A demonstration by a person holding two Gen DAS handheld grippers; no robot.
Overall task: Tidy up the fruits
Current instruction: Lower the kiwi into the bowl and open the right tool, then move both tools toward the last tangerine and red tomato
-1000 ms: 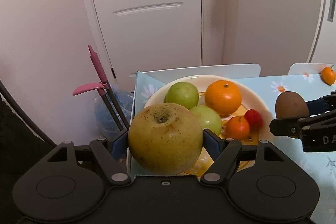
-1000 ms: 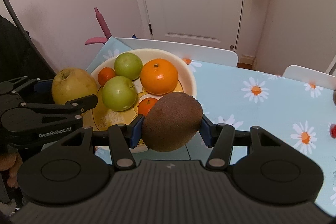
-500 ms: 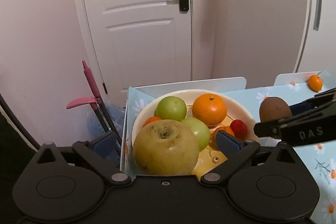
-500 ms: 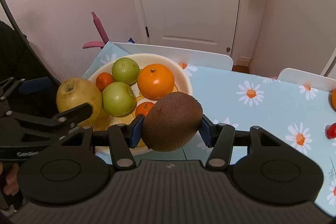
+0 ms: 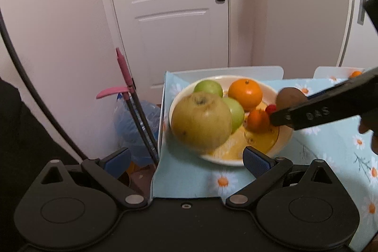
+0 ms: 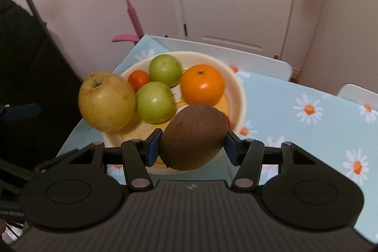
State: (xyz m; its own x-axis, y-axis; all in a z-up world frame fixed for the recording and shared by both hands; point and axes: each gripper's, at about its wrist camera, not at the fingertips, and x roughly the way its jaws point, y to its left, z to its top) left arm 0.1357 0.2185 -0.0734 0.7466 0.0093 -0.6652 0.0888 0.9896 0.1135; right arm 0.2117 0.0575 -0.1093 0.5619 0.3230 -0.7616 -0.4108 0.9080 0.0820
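Brown kiwi point(image 6: 192, 137): I have it pinched in my right tongs point(image 6: 191, 143), just over the bowl's near rim.
Left tongs point(image 5: 186, 161): spread wide, nothing between them.
Yellow apple point(image 5: 201, 122): blurred at the bowl's point(image 5: 282, 145) left edge.
Bowl: green apples, oranges inside, on the daisy-print surface point(image 6: 307, 134).

The left gripper point(image 5: 186, 158) points downward with its jaws spread wide and nothing between the blue pads; they have just been opening. The right gripper point(image 6: 192, 144) also tilts down, its pads pressed on both sides of a brown kiwi point(image 6: 193, 137). Its outstretched finger, somewhat blurred, crosses the left wrist view
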